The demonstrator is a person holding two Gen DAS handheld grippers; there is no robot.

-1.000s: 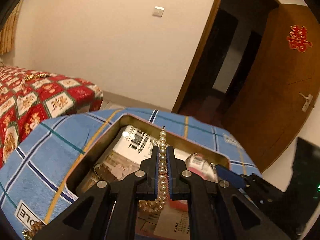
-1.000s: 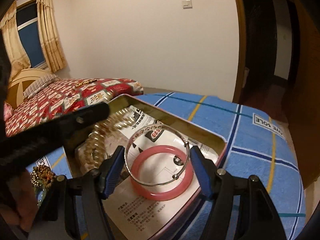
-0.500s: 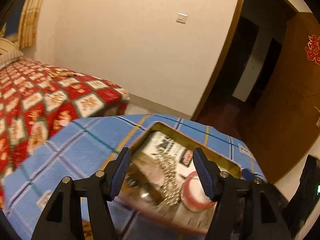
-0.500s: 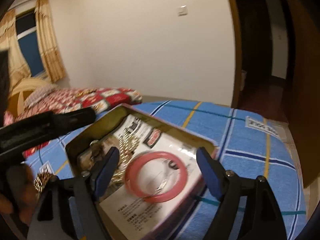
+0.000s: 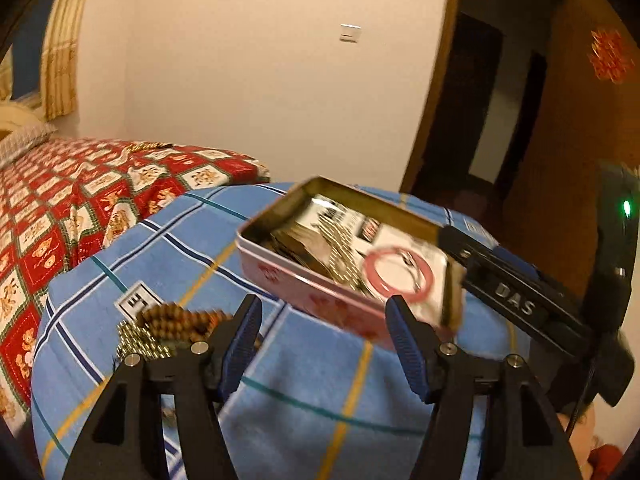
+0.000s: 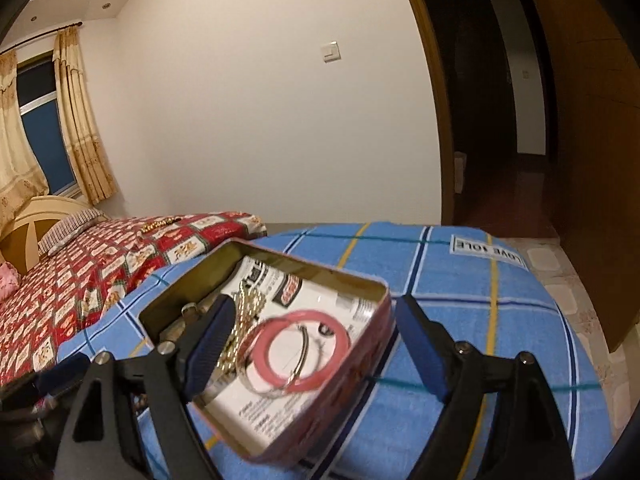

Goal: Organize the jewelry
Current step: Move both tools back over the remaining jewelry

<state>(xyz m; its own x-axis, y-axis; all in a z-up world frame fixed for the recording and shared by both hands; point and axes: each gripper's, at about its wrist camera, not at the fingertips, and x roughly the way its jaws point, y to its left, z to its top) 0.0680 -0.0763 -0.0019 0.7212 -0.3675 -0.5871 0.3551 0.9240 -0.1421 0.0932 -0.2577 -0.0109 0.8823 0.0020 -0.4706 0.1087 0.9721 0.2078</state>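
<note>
A pink tin box (image 5: 304, 284) stands open on a blue plaid cloth (image 5: 160, 264). It holds a pearl necklace (image 5: 340, 248), a pink bangle (image 5: 398, 274) and a thin silver bangle (image 6: 298, 354) on printed paper. My left gripper (image 5: 324, 344) is open and empty, just short of the tin's near wall. A pile of brown and gold beads (image 5: 168, 328) lies by its left finger. My right gripper (image 6: 316, 348) is open and empty, its fingers either side of the tin's (image 6: 352, 380) near corner. The right gripper also shows in the left wrist view (image 5: 516, 292).
A bed with a red patterned cover (image 5: 60, 208) lies to the left, with a gold chain (image 6: 158, 226) on it. A white wall stands behind and a dark doorway (image 6: 492, 120) with a wooden door (image 5: 580, 120) is to the right.
My left gripper opened and let the pearl necklace fall into the tin, then pulled back. My right gripper let the silver bangle drop on the pink bangle and drew back a little.
</note>
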